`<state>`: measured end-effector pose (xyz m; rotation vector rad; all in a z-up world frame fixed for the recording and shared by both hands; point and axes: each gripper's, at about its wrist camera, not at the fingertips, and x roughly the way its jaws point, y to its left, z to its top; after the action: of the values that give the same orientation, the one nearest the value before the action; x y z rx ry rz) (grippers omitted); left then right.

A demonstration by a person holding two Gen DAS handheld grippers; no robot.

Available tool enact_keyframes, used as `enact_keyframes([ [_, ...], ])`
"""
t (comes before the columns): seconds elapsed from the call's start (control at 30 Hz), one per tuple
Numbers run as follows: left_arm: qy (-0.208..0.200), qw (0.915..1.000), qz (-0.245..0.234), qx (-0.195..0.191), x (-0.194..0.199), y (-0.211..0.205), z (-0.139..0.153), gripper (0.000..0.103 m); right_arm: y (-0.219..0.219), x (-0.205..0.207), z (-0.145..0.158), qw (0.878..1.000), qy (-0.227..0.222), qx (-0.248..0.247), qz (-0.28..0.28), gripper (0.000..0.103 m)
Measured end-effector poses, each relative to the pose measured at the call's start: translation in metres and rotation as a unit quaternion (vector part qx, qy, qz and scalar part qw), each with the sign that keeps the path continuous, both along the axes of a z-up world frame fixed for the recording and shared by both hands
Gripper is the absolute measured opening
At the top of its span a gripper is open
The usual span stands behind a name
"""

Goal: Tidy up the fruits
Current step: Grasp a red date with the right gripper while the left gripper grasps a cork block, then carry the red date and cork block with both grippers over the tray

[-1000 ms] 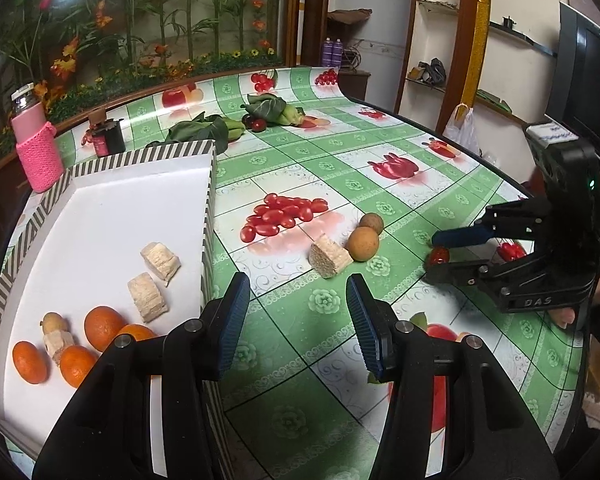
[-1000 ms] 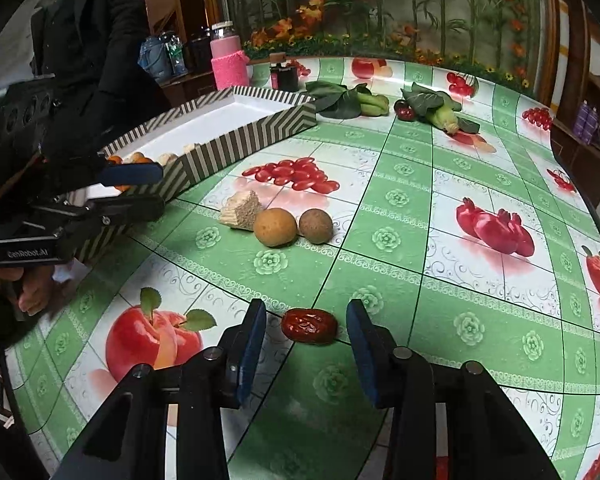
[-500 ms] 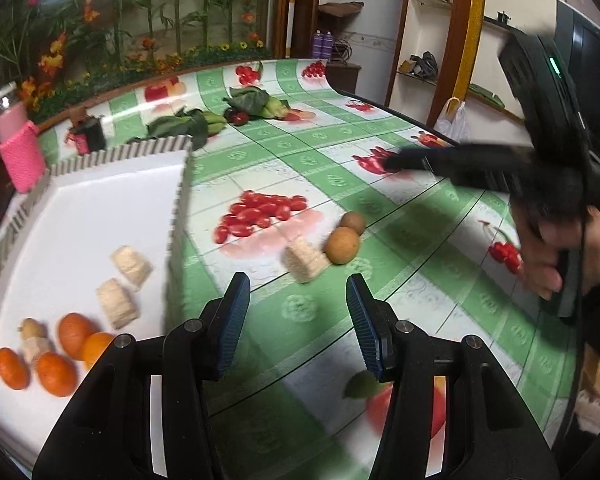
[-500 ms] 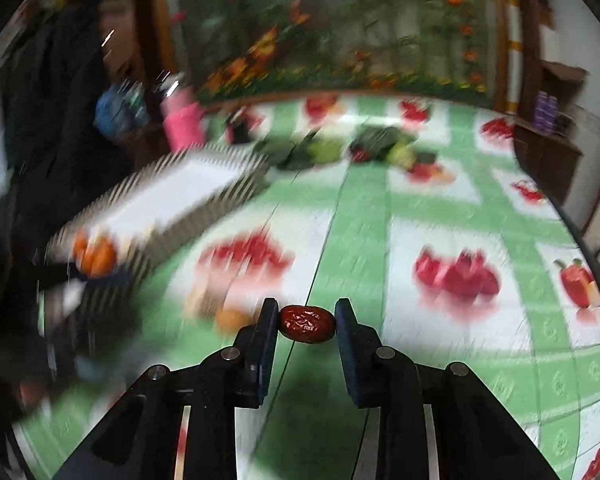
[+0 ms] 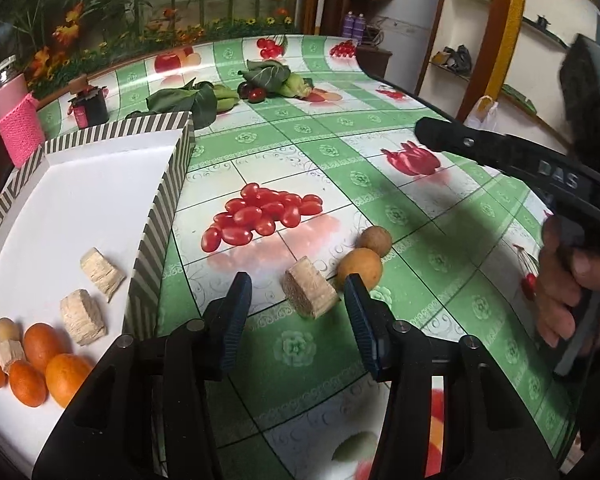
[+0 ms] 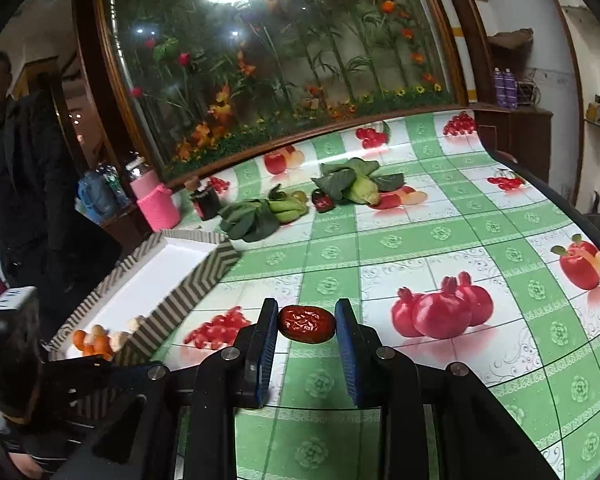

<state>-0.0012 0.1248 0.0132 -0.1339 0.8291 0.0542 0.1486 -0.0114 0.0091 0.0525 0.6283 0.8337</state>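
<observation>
Inside the striped tray (image 5: 152,236), several small oranges (image 5: 40,346) and pale chunks (image 5: 83,316) already lie sorted. Just outside its wall, one more chunk (image 5: 309,292) and two brown fruits (image 5: 360,269) wait, apparently untouched; the left gripper (image 5: 296,314) is closing around that chunk, pads not yet touching. The right gripper (image 6: 306,326) clamps a red date (image 6: 306,324), lifted off the table beside the tray.
</observation>
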Motion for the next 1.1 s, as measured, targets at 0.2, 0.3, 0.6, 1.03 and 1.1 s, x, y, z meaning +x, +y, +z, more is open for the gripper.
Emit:
enact_keyframes([
  [0.2,0.016,0.9997,0.016,0.011,0.007,-0.001,-0.004,0.031,-0.003,0.001,-0.001,1.000,0.005,0.003,-0.002,0.028],
  [0.3,0.031,0.9994,0.014,0.009,0.008,-0.002,-0.009,0.018,-0.006,0.002,-0.001,1.000,0.004,0.006,-0.006,0.028],
  [0.6,-0.018,0.9983,0.023,-0.051,-0.010,0.014,0.007,0.017,-0.003,-0.041,0.057,0.993,-0.116,-0.016,0.019,0.028],
  [1.03,-0.102,0.9886,0.073,-0.083,-0.055,0.090,0.055,0.018,-0.171,-0.030,0.193,0.965,-0.165,0.065,-0.195,0.028],
  [1.1,-0.103,0.9867,0.101,-0.075,-0.066,0.113,0.057,0.018,-0.135,-0.040,0.178,0.978,-0.153,0.052,-0.134,0.028],
])
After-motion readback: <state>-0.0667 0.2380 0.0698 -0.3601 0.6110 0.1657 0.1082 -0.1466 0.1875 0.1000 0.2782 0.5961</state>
